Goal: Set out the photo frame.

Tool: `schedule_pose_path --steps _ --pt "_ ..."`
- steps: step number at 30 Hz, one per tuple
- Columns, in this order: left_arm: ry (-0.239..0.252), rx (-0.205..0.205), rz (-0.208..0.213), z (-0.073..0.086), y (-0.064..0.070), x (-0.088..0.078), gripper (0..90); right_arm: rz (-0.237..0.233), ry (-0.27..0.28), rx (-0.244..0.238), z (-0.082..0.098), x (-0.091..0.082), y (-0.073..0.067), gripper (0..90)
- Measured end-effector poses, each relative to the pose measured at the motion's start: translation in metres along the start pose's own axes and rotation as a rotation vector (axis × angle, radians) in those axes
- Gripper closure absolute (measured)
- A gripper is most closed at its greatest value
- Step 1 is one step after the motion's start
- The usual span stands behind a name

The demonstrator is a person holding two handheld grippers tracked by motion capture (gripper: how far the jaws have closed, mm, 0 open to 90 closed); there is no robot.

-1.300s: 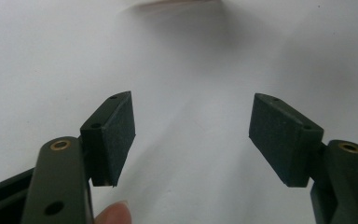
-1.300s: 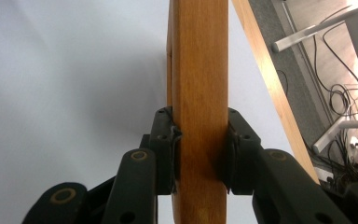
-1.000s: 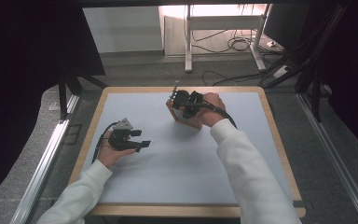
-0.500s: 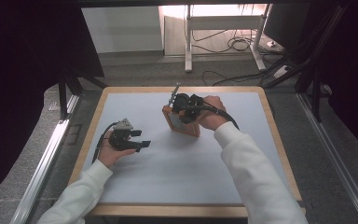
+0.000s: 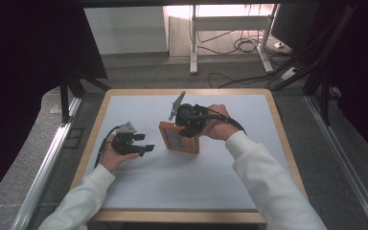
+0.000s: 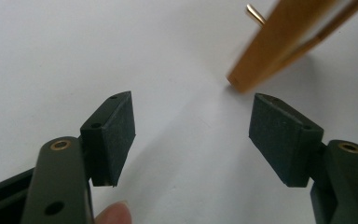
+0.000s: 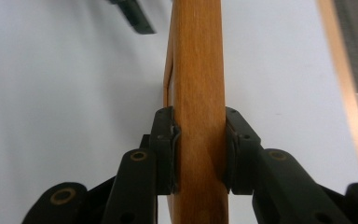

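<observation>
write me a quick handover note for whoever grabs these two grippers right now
Right gripper: shut on the top edge of the wooden frame, holding it upright, tilted, near the middle of the table.
Left gripper: open, nothing between its pads, resting in the hand to the frame's left, jaws pointing at its near corner.
Done: frame gripped and stood up.
Left: probably bring the left gripper in to steady or take the frame; a small metal piece sticks out of its back.

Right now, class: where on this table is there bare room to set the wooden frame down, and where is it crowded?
Bare: the table surface near its front edge between the sleeves, and the far right corner. Crowded: the middle, where the right gripper clamps the wooden frame beside the open left gripper.
</observation>
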State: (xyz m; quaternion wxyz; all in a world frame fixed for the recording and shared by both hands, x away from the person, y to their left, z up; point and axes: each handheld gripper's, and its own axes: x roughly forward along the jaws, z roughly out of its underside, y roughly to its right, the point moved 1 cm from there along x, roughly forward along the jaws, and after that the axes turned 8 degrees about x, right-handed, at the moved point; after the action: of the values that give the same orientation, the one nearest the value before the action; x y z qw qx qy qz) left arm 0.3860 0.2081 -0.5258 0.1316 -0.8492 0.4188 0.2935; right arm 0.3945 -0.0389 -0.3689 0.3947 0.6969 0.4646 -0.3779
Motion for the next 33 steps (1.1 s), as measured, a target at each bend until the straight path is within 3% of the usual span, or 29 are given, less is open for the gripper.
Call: schedule_pose_path --steps 4,13,17,22,33 --pt "-0.001 -0.001 0.0 0.0 0.0 0.0 30.7 -0.032 0.003 0.009 0.005 0.002 0.002 69.5" --pt "-0.005 0.004 0.003 0.0 0.0 0.001 30.7 -0.077 0.009 0.074 0.014 0.007 0.028 68.9" --pt "-0.004 0.006 0.004 0.0 0.001 0.002 30.7 -0.055 0.002 0.082 0.013 0.009 0.036 68.3" --pt "-0.009 0.014 0.007 0.0 0.003 0.003 30.7 -0.046 0.006 0.131 0.013 0.014 0.046 65.2" --pt "-0.014 0.02 0.009 0.0 0.004 0.005 30.7 -0.019 0.039 0.164 0.019 0.027 0.067 57.4"
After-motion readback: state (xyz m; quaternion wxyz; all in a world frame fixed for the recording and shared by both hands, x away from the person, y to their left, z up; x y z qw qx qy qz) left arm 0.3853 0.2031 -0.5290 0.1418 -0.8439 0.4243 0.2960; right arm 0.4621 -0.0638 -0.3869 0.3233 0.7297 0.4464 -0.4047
